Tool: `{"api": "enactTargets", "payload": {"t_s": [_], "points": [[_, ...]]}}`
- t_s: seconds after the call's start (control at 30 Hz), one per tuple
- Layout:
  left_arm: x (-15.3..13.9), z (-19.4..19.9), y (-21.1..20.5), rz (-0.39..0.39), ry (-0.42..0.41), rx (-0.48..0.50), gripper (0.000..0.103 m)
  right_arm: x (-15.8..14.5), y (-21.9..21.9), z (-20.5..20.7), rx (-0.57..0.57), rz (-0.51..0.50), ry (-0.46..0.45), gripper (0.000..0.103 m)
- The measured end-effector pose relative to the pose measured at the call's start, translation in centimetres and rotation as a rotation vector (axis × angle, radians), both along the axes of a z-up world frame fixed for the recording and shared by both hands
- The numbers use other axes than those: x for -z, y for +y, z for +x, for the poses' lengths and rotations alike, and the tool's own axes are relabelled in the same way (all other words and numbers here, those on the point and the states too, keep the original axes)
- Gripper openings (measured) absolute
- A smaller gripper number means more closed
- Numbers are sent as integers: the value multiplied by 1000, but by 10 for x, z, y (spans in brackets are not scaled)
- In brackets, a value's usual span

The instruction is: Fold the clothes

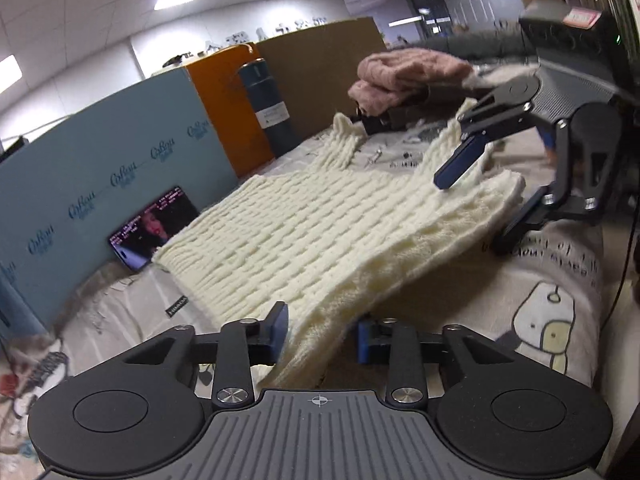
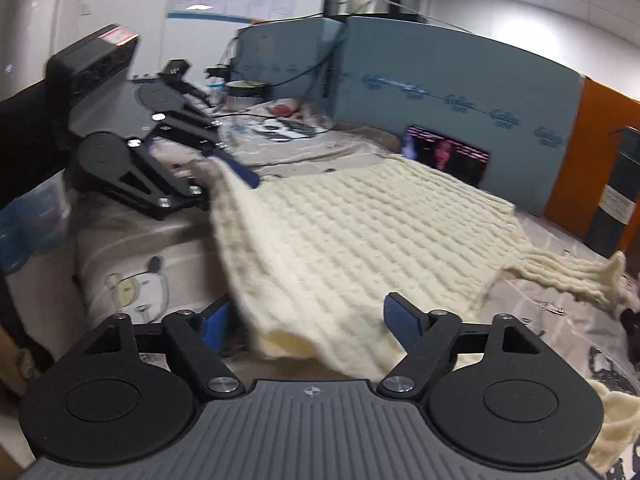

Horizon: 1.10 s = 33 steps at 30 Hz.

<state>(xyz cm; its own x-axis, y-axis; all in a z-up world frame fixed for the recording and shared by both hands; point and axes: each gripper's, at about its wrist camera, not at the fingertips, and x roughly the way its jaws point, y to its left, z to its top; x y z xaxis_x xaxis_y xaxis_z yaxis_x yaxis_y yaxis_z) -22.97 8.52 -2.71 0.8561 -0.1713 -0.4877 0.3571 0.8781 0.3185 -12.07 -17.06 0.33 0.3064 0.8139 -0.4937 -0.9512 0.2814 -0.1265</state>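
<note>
A cream chunky-knit sweater (image 1: 320, 220) lies spread on the printed bedsheet (image 1: 540, 280), its near hem lifted. My left gripper (image 1: 322, 332) has the hem's corner between its blue pads; the jaws stand fairly wide with fabric bunched between them. In the right wrist view the sweater (image 2: 360, 232) stretches away with a sleeve (image 2: 572, 276) to the right. My right gripper (image 2: 310, 328) straddles the other hem corner, jaws wide apart. Each gripper shows in the other's view: the right one (image 1: 480, 200) at the sweater's far edge, the left one (image 2: 224, 176) at the left corner.
A pink knit garment (image 1: 404, 76) is piled at the back. A phone (image 1: 154, 232) playing video leans on the blue partition (image 1: 100, 168). A dark bottle (image 1: 268, 108) stands by an orange panel and a cardboard sheet. Cables and clutter lie at the far end (image 2: 280, 120).
</note>
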Motion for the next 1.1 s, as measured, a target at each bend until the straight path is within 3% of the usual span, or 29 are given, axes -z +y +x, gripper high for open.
{"api": "enactTargets", "payload": {"t_s": [0.03,0.1,0.13,0.23,0.47,0.6,0.7,0.97,1.03,1.07,1.1], "points": [[-1,-1,2,-22,-8,1,21,0,-2,4,26,5,-8,51],[-4,-4,2,-52,-25,1,18,-3,-8,11,38,31,-5,36],[-5,-5,1,-56,-34,1,17,-4,-11,13,43,43,-3,24],[-7,-11,-4,-70,-48,10,15,-7,-18,11,17,82,2,11],[-16,-40,-15,-164,-60,70,14,-14,-52,1,-78,104,72,9],[-25,-20,-12,-203,-166,-15,15,-26,-44,20,2,182,58,9],[-29,10,-6,-225,-201,-117,19,-32,-21,41,89,203,20,9],[-17,76,4,-201,-108,-287,21,-22,33,85,224,101,-6,11],[-12,85,2,-166,-83,-321,27,-18,39,92,250,78,6,17],[-10,90,0,-139,-68,-345,40,-16,41,95,275,69,18,21],[-7,93,-1,-107,-66,-379,48,-14,41,99,302,72,36,32]]}}
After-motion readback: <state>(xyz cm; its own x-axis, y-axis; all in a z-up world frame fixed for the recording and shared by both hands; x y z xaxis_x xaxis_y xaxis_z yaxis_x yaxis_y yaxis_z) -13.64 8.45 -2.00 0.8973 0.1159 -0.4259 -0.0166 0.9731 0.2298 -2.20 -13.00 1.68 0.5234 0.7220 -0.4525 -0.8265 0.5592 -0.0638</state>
